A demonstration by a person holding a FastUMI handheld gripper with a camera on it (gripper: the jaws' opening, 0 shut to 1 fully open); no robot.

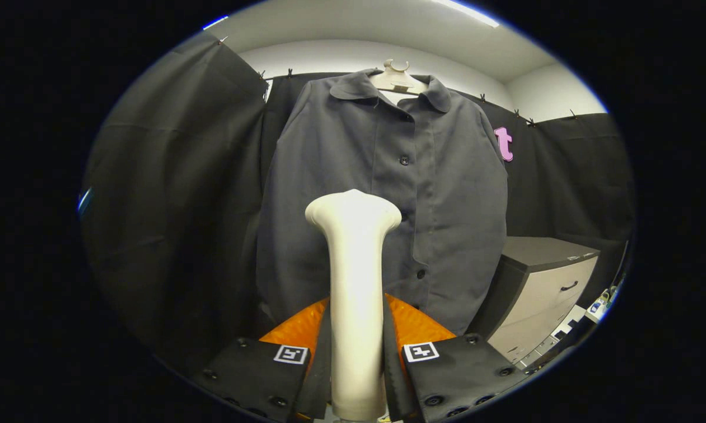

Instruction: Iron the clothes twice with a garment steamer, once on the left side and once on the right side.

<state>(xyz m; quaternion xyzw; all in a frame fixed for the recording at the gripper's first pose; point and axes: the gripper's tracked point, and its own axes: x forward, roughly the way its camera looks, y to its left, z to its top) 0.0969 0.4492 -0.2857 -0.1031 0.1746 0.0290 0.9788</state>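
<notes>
Seen from the gripper [356, 352], its two fingers clamp the handle of a cream garment steamer [354, 264], head raised before the grey shirt [388, 194] on a hanger [396, 76], apparently poised for a pass, which calls for closing onto one side.

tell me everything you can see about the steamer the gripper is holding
The garment steamer is a cream-white, smooth, plastic-looking wand with a straight handle that widens into a rounded head at the top. It stands upright between the fingers of the gripper, which is shut on its handle from both sides. Its head sits in front of the lower middle of the dark grey shirt on a hanger; whether it touches the fabric cannot be told.
</notes>
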